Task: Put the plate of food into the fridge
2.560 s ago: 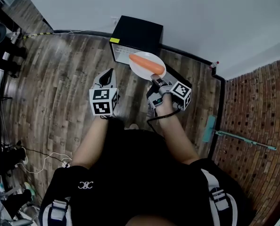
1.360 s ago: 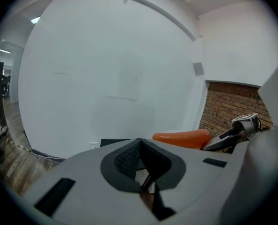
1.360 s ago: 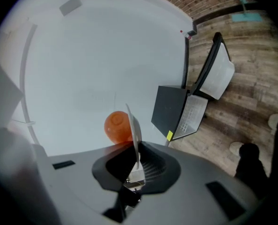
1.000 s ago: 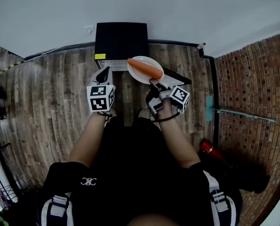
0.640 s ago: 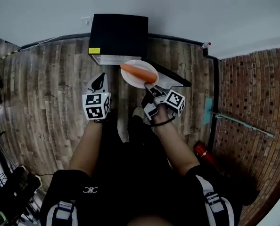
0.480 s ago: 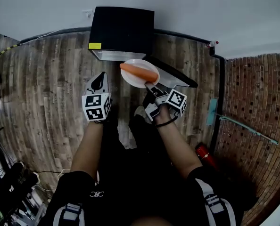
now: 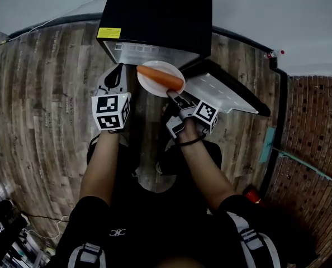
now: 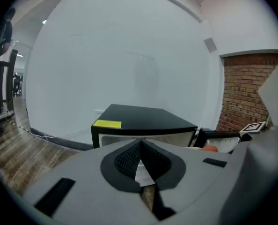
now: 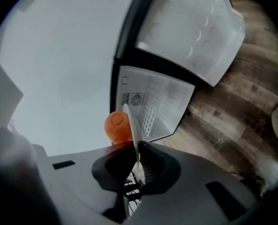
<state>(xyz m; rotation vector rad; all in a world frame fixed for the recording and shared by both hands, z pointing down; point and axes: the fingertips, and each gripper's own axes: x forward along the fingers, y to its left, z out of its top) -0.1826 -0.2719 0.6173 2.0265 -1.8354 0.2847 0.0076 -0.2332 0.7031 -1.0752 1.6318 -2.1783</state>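
Note:
A white plate [image 7: 151, 86] carries a carrot [image 7: 160, 77]. My right gripper [image 7: 172, 94] is shut on the plate's near rim and holds it level in front of the black mini fridge [image 7: 155, 15]. The fridge door [image 7: 227, 91] stands swung open to the right. In the right gripper view the plate [image 9: 132, 125] is edge-on between the pads of that gripper [image 9: 138, 151], with the carrot [image 9: 118, 127] beside it and the fridge's white inside [image 9: 153, 107] behind. My left gripper [image 7: 119, 70] hovers left of the plate, shut and empty; the left gripper [image 8: 140, 146] faces the fridge [image 8: 143, 121].
A white wall runs behind the fridge. Brick surface [image 7: 317, 121] lies to the right, with a teal-handled tool [image 7: 278, 149], a red canister [image 7: 250, 193] and a small bottle [image 7: 273, 53] near it. The person's shoes [image 7: 166, 166] are on the wooden floor [image 7: 43, 94].
Both grippers have come down and nearer to the fridge, which now looks larger. The plate with the carrot stays in the right gripper, now just before the open compartment.

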